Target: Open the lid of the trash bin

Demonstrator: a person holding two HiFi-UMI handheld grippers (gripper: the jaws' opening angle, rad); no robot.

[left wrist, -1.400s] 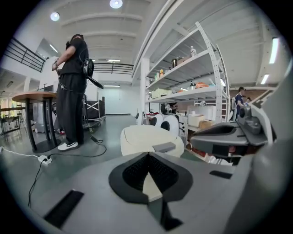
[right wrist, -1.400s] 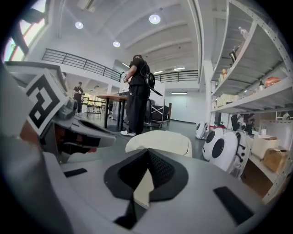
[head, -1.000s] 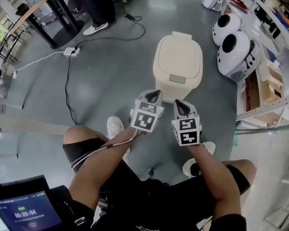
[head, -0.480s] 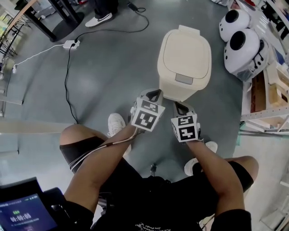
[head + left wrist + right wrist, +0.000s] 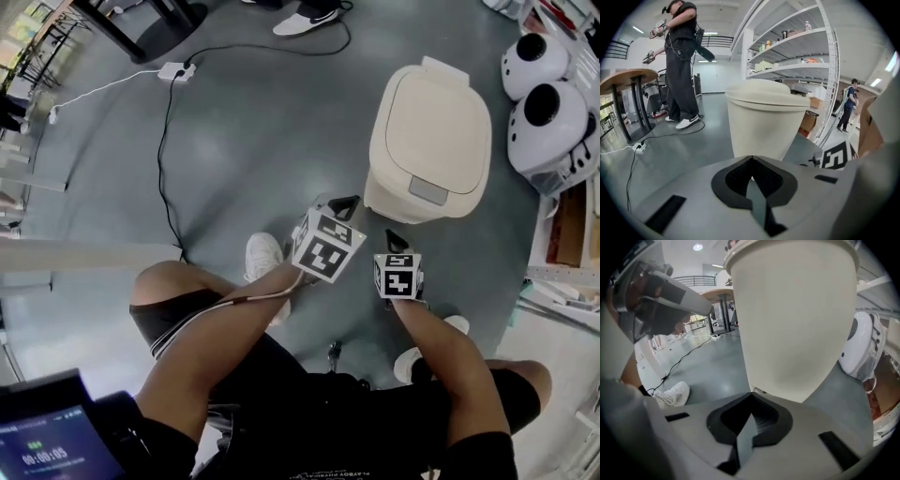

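Note:
A cream trash bin [image 5: 431, 141] stands on the grey floor with its lid [image 5: 437, 120] down and a grey push latch [image 5: 427, 191] at its front edge. My left gripper [image 5: 349, 202] hangs just left of the bin's front, shut and empty. My right gripper [image 5: 394, 237] is shut too, a little short of the bin's front wall. In the left gripper view the bin [image 5: 766, 119] stands ahead of the shut left gripper [image 5: 751, 158]. The bin's wall [image 5: 792, 319] fills the right gripper view just beyond the shut right gripper [image 5: 751, 393].
A black cable [image 5: 165, 150] runs across the floor from a white power strip [image 5: 174, 70] at the left. White rounded machines [image 5: 553, 117] and shelving [image 5: 567, 244] crowd the right side. Another person's shoe [image 5: 314, 19] is at the top, and that person [image 5: 680, 61] stands beyond the bin.
Both grippers have moved closer to the bin's front, the right one dropping lower in front of its wall. The bin's lid has stayed down and both grippers stayed shut.

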